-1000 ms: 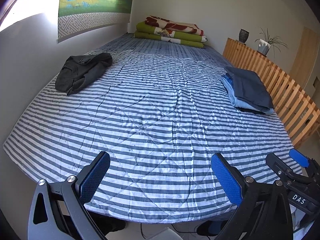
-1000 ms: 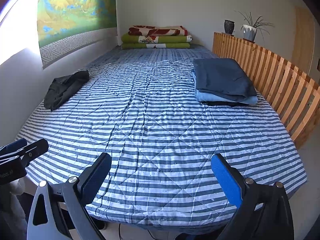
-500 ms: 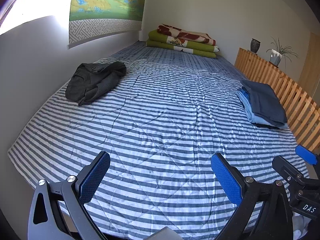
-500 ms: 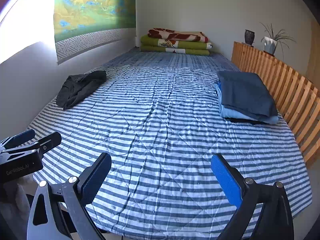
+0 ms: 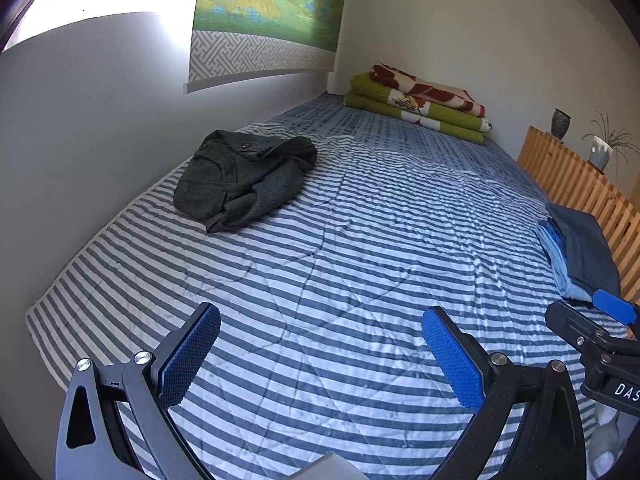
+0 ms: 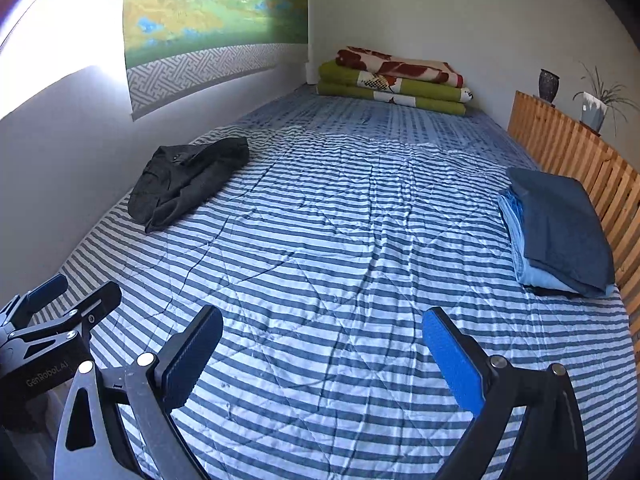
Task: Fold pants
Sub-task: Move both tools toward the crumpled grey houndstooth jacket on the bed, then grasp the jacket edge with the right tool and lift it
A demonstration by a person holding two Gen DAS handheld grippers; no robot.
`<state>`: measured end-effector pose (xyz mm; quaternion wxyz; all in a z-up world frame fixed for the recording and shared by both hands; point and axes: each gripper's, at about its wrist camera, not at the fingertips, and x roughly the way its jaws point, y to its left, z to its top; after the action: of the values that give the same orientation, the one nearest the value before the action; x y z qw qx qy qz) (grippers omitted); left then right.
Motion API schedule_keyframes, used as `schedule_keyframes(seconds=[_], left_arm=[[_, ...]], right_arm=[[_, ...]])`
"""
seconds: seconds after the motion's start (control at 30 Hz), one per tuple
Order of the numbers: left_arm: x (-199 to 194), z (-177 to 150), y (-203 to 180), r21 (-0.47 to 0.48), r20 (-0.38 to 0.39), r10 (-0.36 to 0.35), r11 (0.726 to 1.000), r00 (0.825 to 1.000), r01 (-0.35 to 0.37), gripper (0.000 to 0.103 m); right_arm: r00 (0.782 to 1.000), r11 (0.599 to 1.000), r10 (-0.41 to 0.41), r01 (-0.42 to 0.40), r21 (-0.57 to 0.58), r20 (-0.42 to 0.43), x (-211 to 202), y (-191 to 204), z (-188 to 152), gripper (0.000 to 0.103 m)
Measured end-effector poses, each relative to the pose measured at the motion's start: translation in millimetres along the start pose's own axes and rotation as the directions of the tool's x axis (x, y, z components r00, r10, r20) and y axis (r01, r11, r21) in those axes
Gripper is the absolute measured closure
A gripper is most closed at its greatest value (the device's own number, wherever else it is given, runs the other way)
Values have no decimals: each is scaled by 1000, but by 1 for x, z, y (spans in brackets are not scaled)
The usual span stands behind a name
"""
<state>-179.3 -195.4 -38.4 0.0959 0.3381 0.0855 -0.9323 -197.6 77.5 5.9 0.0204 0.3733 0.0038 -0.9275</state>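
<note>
Pants [image 5: 244,178], crumpled dark grey, lie on the striped bed [image 5: 340,280] near the wall.
Left view: left gripper [image 5: 320,354] spread wide, empty; folded stack [image 5: 580,252] cut off by the right gripper. Right view: right gripper [image 6: 322,354] likewise agape; pants [image 6: 186,180] far left.

Dark grey pants [image 5: 244,178] lie crumpled near the bed's wall-side edge.
</note>
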Motion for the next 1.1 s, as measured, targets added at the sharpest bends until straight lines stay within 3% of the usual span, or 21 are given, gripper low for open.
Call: schedule_keyframes(seconds=[0.1, 0.27, 0.47, 0.53, 0.77, 0.87, 1.03, 1.1], left_arm=[[24, 8, 18, -28, -8, 28, 999, 1000, -28, 1], [62, 8, 59, -141, -33, 57, 988, 998, -61, 1], [112, -13, 113, -231, -151, 108, 963, 983, -141, 2], [118, -19, 129, -257, -173, 139, 949, 975, -181, 6], [115, -16, 178, -339, -133, 263, 894, 955, -294, 6], [115, -18, 196, -396, -138, 254, 872, 957, -288, 6], [121, -21, 211, -394, -166, 277, 861, 946, -321, 6], [123, -23, 217, -424, -174, 252, 854, 952, -303, 6]], right_arm=[[1000, 999, -13, 13, -49, 12, 17, 19, 11, 15], [998, 996, 51, -53, -65, -29, 52, 42, 31, 15], [998, 983, 57, -60, -171, -25, 93, 87, 59, 16], [996, 979, 77, -84, -185, -43, 114, 108, 71, 16], [983, 971, 127, -150, -184, -131, 185, 174, 102, 16], [975, 968, 144, -175, -180, -171, 216, 212, 111, 17], [959, 966, 161, -202, -163, -232, 260, 262, 119, 24], [950, 967, 163, -208, -149, -267, 277, 278, 119, 24]])
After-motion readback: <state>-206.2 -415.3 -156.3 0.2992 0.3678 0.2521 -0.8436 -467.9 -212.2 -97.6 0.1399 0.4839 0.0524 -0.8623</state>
